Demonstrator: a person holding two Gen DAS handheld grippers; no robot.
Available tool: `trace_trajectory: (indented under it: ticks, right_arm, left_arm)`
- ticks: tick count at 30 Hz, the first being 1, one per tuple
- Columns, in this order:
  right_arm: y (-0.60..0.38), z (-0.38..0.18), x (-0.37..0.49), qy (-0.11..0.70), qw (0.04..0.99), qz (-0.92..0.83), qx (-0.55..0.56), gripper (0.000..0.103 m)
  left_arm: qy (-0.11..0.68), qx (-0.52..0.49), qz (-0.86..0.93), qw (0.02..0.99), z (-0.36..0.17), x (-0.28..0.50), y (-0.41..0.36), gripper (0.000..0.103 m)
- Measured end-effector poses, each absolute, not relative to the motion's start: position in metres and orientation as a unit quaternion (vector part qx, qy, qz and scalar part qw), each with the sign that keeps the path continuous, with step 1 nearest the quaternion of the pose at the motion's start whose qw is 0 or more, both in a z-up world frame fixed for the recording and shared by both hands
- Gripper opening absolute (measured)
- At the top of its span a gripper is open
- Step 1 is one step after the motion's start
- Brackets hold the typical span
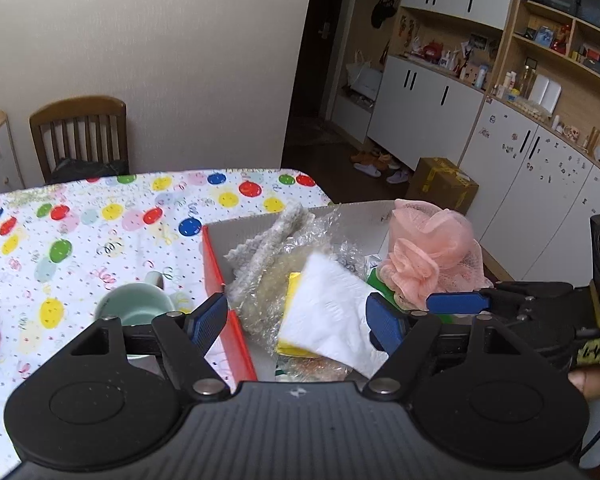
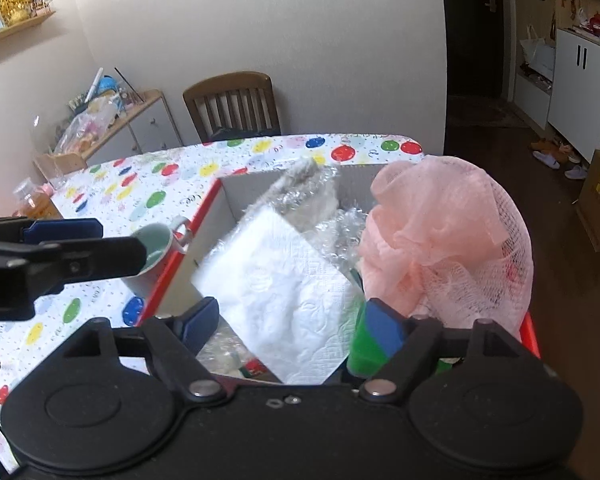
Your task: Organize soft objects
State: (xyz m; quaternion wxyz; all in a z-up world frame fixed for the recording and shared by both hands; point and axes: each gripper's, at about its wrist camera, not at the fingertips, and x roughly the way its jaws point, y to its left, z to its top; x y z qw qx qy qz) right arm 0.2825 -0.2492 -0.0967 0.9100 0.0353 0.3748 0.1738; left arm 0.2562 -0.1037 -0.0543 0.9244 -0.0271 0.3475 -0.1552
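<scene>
The left tongs (image 1: pixel 296 320) stand wide open with nothing pressed between their blue pads, poised over the near left wall of a red-edged box (image 1: pixel 214 264) that sits on the bench (image 1: pixel 80 240) with its balloon-print cloth. The white paper napkin (image 1: pixel 328 312) lies loose in the box on top of the pile, showing in the gap between these tongs but apart from both pads. The right tongs (image 2: pixel 296 330) are likewise open and grip nothing; the napkin (image 2: pixel 284 292) tilts between and just beyond their fingers. Right of the napkin, a pink mesh sponge (image 2: pixel 440 236) bulges over the box's right side, beside a green item (image 2: pixel 360 352) at the right finger. The left wrist view alone shows a yellow piece (image 1: pixel 294 292) under the napkin and a hand (image 1: pixel 596 380) on the right tool. The right wrist view alone shows the left tongs from the side above a pale green mug (image 2: pixel 156 248), and a bottle (image 2: pixel 30 204) farther left.
</scene>
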Motion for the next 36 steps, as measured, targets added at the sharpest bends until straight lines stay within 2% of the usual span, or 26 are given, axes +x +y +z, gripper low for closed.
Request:
trace_trajectory:
  ticks: [4,10,16,23,36]
  right_arm:
    - [-0.25,-0.083,0.267,0.356,0.917,0.178,0.042,0.085]
    - [-0.25,-0.057,0.24,0.322,0.93,0.173,0.051,0.092]
    - [-0.249,-0.037,0.211,0.288,0.943,0.158,0.054,0.102]
    - [-0.245,-0.028,0.181,0.27,0.95,0.143,0.061,0.103]
    - [-0.229,-0.02,0.136,0.225,0.968,0.098,0.056,0.103]
  left_arm:
    - [0.336,-0.017,-0.157,0.928,-0.046,0.243,-0.096,0.083]
    - [0.326,-0.015,-0.163,0.931,-0.037,0.222,-0.085,0.085]
    - [0.31,-0.006,-0.174,0.935,-0.027,0.202,-0.078,0.094]
    - [0.297,-0.002,-0.18,0.938,-0.018,0.178,-0.071,0.103]
    - [0.278,0.01,-0.164,0.946,-0.005,0.138,-0.061,0.103]
